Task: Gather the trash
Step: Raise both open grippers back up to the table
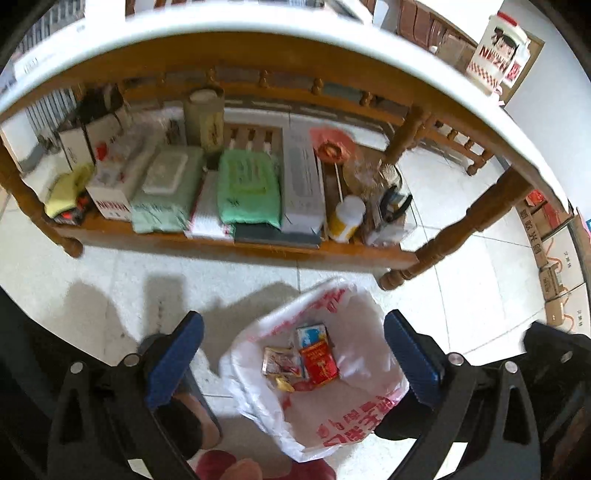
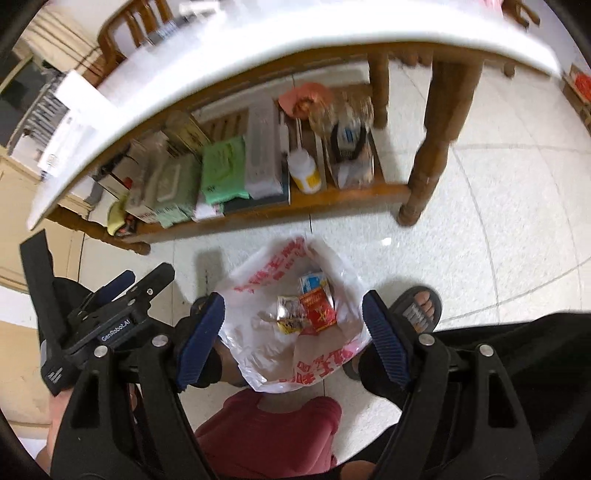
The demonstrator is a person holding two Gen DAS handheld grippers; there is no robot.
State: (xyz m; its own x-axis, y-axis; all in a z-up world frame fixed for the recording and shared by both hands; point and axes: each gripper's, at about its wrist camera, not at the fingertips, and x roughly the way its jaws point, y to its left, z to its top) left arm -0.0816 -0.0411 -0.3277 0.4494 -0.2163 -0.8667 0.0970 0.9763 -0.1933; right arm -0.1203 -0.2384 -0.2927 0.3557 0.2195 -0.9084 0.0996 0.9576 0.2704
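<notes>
A white plastic bag with red print (image 1: 332,417) stands open on the tiled floor below both grippers; it also shows in the right wrist view (image 2: 266,354). Inside lie a red carton (image 1: 319,360), a blue-and-white carton (image 1: 312,334) and a small snack wrapper (image 1: 279,360). The red carton (image 2: 317,310) and the wrapper (image 2: 290,314) show in the right wrist view too. My left gripper (image 1: 293,354) is open and empty above the bag. My right gripper (image 2: 293,328) is open and empty above it as well. The left gripper's body (image 2: 110,314) shows at the left of the right wrist view.
A wooden table with a white top (image 1: 258,26) stands just beyond the bag. Its lower shelf (image 1: 229,247) holds wet-wipe packs, boxes and a white bottle (image 1: 345,218). A table leg (image 2: 424,158) stands right of the bag. A sandalled foot (image 2: 421,306) is beside it.
</notes>
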